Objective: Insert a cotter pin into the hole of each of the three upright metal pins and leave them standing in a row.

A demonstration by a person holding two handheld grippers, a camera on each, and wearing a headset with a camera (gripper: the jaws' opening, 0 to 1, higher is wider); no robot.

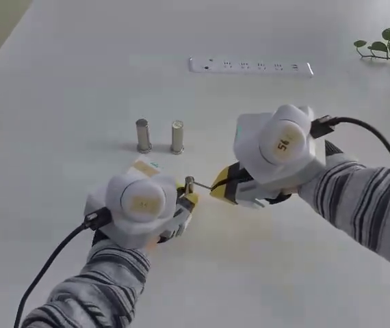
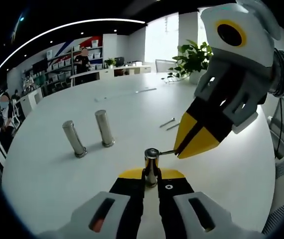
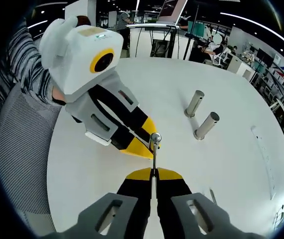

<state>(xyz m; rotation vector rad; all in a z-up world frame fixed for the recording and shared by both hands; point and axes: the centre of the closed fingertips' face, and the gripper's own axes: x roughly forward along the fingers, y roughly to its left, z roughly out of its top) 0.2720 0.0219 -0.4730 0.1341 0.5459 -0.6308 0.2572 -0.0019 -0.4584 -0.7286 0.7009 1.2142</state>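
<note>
1. While the left tool [image 2: 152, 175] has its jaws closed around the lower part of an upright metal pin [image 2: 152, 160], the pin's rounded top stands clear above the yellow tips.
2. The right tool [image 3: 153, 173] is pinched almost flat on a thin cotter pin [image 3: 154, 155], which sticks straight out past its tips.
3. The cotter pin's free end meets the top of the held metal pin. I cannot tell whether it has entered the hole.
4. A second metal pin [image 1: 143, 135] and a third metal pin [image 1: 176, 137] stand upright side by side on the white counter [image 1: 79, 82], just beyond both tools and apart from them.
5. Spare cotter pins [image 2: 168, 122] lie loose on the counter farther off.
6. A power strip [image 1: 250, 66] lies near the far edge.
</note>
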